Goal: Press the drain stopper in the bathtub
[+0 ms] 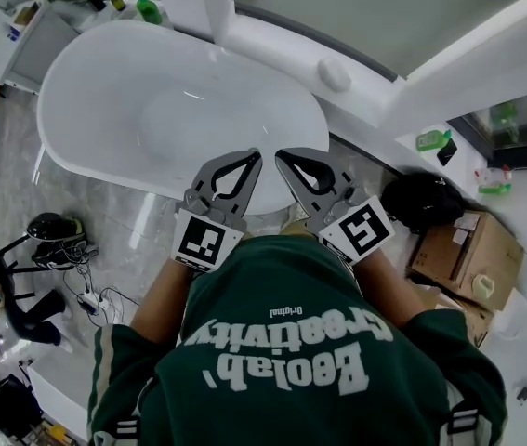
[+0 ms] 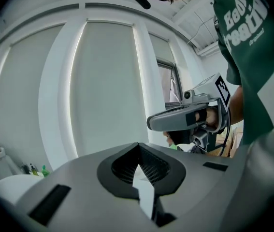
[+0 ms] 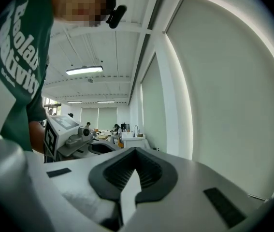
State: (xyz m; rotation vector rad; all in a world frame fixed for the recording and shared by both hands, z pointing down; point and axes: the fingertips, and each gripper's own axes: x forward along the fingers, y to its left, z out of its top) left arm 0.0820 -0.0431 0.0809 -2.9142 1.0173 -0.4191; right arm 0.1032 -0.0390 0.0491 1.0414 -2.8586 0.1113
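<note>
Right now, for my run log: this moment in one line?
left claw: shut, empty | right claw: shut, empty | both over white oval bathtub rim | drain stopper: not seen

Bright, even daylight through blinds; glare on the white bathtub (image 1: 179,110), gripper views fisheye-warped, corners dark

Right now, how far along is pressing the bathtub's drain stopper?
Nothing looks done. In hand: nothing; the left claw and right claw are shut, empty, raised outside the bathtub. Remaining: reach in and press the stopper, which I can't make out.
</note>
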